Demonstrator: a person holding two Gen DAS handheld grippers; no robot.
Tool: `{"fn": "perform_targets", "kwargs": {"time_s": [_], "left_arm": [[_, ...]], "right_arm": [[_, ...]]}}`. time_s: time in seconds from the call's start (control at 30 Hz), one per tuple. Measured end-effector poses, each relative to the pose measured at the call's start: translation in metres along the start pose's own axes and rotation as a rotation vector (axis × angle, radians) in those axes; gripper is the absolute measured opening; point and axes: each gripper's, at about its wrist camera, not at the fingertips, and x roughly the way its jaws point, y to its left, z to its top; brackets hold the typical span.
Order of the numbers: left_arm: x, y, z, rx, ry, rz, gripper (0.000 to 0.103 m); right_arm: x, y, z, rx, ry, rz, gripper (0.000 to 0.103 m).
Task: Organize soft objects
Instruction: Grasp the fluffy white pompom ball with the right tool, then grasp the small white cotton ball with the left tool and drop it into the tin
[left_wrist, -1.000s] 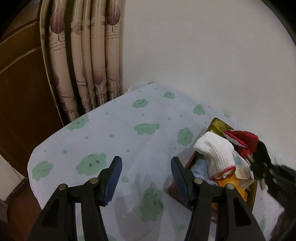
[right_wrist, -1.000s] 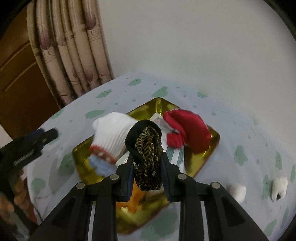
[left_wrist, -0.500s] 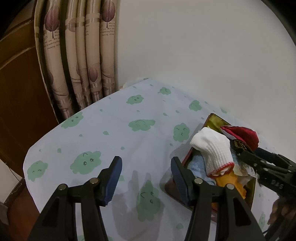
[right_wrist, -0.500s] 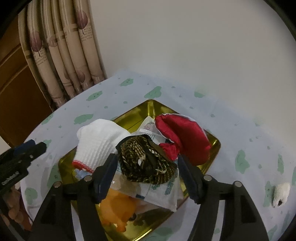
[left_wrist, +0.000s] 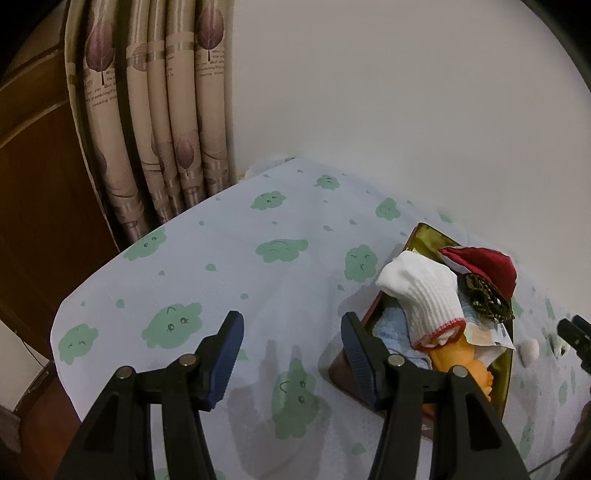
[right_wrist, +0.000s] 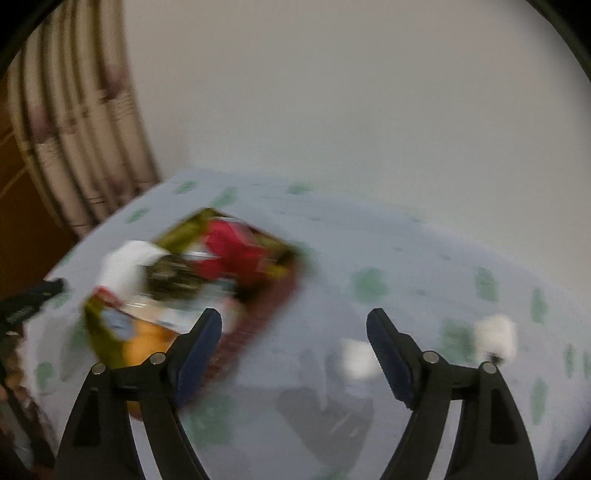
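A gold tray (left_wrist: 424, 236) on the cloud-print tablecloth holds a white knit glove (left_wrist: 424, 295), a red pouch (left_wrist: 484, 262), a dark patterned cloth (left_wrist: 484, 299), a blue cloth (left_wrist: 391, 325) and an orange toy (left_wrist: 458, 358). My left gripper (left_wrist: 291, 325) stands open over bare cloth just left of the tray, holding nothing. In the blurred right wrist view my right gripper (right_wrist: 293, 321) sits right of the tray (right_wrist: 184, 229). Its jaws are opening with nothing pressed between them. A small white lump (right_wrist: 356, 358) lies on the table beyond the gap.
A second white lump (right_wrist: 496, 334) lies further right; both lumps (left_wrist: 530, 350) show past the tray in the left wrist view. Curtains (left_wrist: 166, 110) and a wooden door stand at the far left, a white wall behind. The table edge runs along the left.
My right gripper opened and let go of the dark patterned cloth, which now lies in the tray. It then swung right, away from the tray. The left gripper stayed put.
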Motion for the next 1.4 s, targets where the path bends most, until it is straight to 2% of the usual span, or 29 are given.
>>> {"fn": "perform_targets", "kwargs": {"time_s": [0.23,0.33,0.43,0.57,0.7,0.87,0.93,1.0,1.07,1.2,1.4], "left_arm": [[-0.001,-0.006,-0.001,0.027,-0.008,-0.006,0.056],[-0.002,-0.011,-0.002,0.05,-0.019,-0.002,0.056],[-0.005,-0.016,-0.004,0.076,-0.042,0.008,0.056],[-0.006,-0.02,-0.004,0.087,-0.051,-0.008,0.056],[-0.009,-0.027,-0.005,0.123,-0.071,0.015,0.056],[-0.011,-0.04,-0.005,0.136,-0.039,-0.018,0.056],[-0.018,-0.051,-0.006,0.183,-0.059,-0.022,0.056],[-0.024,-0.066,-0.007,0.229,-0.074,-0.024,0.056],[-0.029,-0.08,-0.008,0.255,-0.07,-0.049,0.056],[-0.035,-0.115,-0.011,0.275,-0.036,-0.146,0.056],[-0.035,-0.181,-0.024,0.403,-0.007,-0.245,0.056]], "right_arm": [[0.002,-0.085,-0.019,0.07,0.026,-0.176,0.079],[0.011,-0.117,-0.03,0.101,0.055,-0.219,0.085],[0.018,-0.137,-0.038,0.135,0.058,-0.234,0.09],[0.036,-0.158,-0.043,0.16,0.07,-0.256,0.09],[0.052,-0.174,-0.041,0.19,0.075,-0.243,0.09],[0.076,-0.186,-0.037,0.2,0.099,-0.245,0.09],[0.081,-0.19,-0.038,0.203,0.098,-0.243,0.089],[0.083,-0.193,-0.041,0.212,0.098,-0.236,0.081],[0.085,-0.195,-0.043,0.226,0.109,-0.212,0.057],[0.085,-0.194,-0.043,0.217,0.101,-0.199,0.053],[0.073,-0.185,-0.051,0.184,0.092,-0.201,0.051]]}}
